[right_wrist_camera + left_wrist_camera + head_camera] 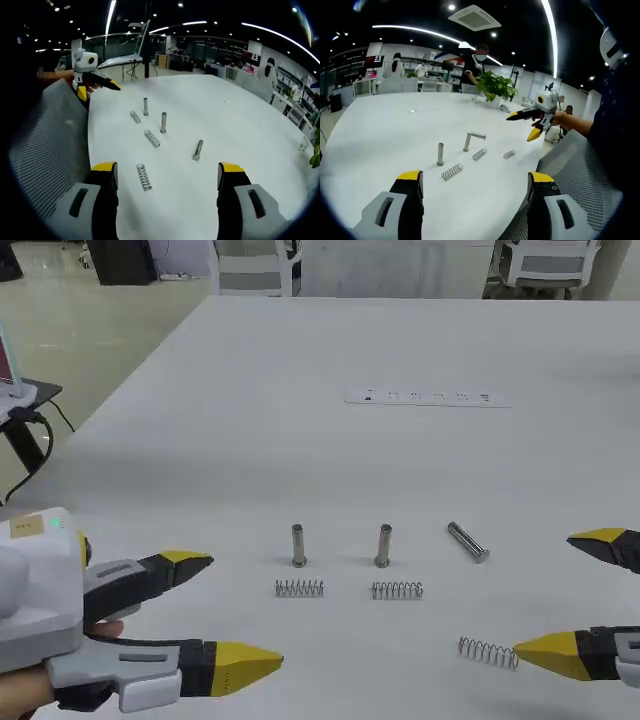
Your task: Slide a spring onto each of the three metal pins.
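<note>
Left gripper and right gripper both gape wide, empty. Mid pin stands upright; left pin stands beside it, right pin lies flat on its other side. Before each lies a spring: mid spring, left spring, right spring. Springs look light, squashy, probably apt to roll; pinch gently near one end, bore free. A strip lies well beyond the mid pin, no obstacle.

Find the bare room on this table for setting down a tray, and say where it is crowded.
Free: the stretch of table between the white strip and the row of pins, and the table beyond the strip. Crowded: the near edge, where pins, springs, the left gripper and the right gripper cluster.
</note>
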A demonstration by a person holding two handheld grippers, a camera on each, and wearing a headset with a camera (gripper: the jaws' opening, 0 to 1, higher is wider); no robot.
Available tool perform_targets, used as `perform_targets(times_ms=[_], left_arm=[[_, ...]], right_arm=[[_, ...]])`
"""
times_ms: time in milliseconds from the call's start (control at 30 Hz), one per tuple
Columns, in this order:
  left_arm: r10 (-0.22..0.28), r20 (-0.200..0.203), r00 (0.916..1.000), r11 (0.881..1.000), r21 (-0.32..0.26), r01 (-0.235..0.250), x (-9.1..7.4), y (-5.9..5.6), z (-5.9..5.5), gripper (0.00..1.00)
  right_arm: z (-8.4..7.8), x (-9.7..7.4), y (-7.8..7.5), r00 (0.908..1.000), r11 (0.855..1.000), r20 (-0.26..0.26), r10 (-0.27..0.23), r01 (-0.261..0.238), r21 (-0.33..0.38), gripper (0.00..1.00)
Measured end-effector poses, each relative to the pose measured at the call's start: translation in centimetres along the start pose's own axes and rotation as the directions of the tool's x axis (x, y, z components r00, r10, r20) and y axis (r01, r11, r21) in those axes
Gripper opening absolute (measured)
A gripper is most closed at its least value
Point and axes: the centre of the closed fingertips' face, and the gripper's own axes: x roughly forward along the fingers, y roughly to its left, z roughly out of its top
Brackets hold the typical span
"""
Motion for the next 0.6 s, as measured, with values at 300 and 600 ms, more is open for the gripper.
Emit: perform_targets(times_ms=[300, 600], left_arm=[[0.000, 0.002, 1.0000, 1.000, 0.001, 0.000, 0.02, -0.06, 0.05, 0.82], [-0.003, 0.001, 1.0000, 1.000, 0.001, 0.003, 0.00, -0.15, 0.06, 0.82]], right_arm=[[-0.03, -0.06, -0.03, 1.0000, 1.000, -0.005, -0.003, 0.003, -0.002, 0.81], [-0.32, -0.13, 0.08, 0.9998, 1.000, -0.019, -0.006, 0.006, -0.006, 0.80]])
